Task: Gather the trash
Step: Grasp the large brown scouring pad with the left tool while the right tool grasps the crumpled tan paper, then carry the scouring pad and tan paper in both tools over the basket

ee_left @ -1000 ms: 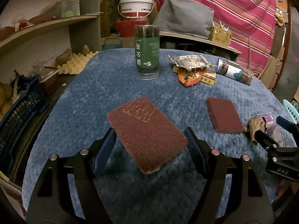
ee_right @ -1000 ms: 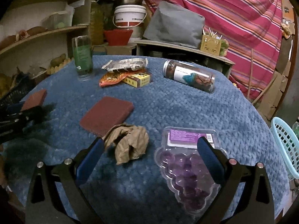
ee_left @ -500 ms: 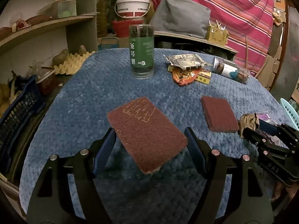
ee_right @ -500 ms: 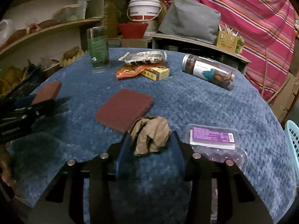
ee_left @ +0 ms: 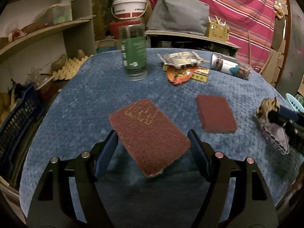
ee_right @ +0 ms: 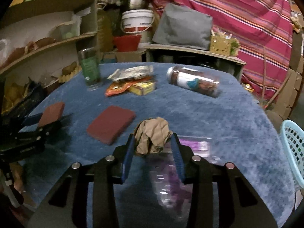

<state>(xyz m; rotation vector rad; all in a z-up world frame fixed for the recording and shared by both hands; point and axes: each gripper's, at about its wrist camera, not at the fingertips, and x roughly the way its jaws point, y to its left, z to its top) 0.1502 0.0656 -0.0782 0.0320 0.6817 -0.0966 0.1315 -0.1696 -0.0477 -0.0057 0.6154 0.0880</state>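
Right claw (ee_right: 153, 153) is closing on the crumpled brown paper (ee_right: 152, 136); left claw (ee_left: 152, 148) clamps a maroon scouring pad (ee_left: 148, 134) above the desk (ee_left: 76, 114), second pad (ee_left: 215, 114) at 2 o'clock

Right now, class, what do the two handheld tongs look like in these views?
Both the left tongs and the right tongs are matte black, angular frames with triangular cut-outs, round silver pivot pins and ribbed blue pads inside the fingers. White lettering marks the left body's side, too blurred to read.
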